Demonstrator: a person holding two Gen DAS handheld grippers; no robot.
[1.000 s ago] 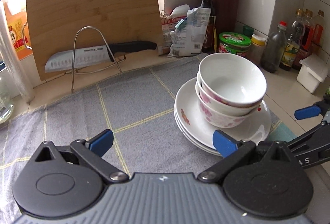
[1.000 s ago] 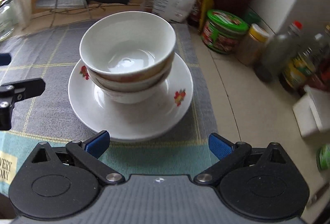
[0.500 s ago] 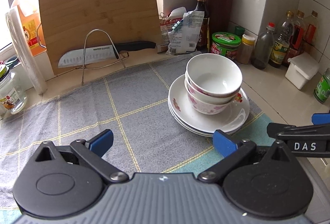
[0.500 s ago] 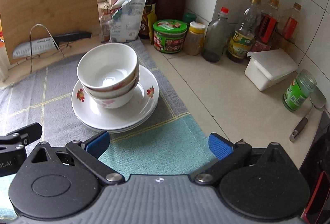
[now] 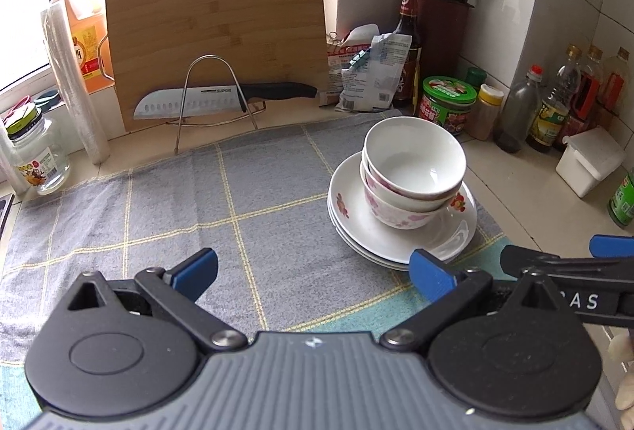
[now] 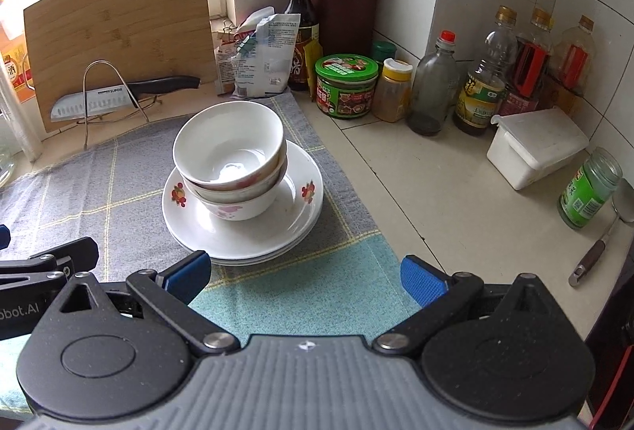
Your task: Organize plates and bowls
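White bowls [image 6: 230,156] on plates [image 6: 277,228] now farther; both jaws still wide.

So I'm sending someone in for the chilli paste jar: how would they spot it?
Start at the dark knife block in the tiled corner. On the counter just in front of it, right of the grey cloth, stands a squat jar. It alone has a wide green lid and green food label; its neighbours are tall bottles and a slim yellow-capped jar.

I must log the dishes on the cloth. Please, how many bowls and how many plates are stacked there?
Bowls: 3, nested, on the plates.
Plates: 3 rims show, stacked on the cloth.
Total: 6 dishes.
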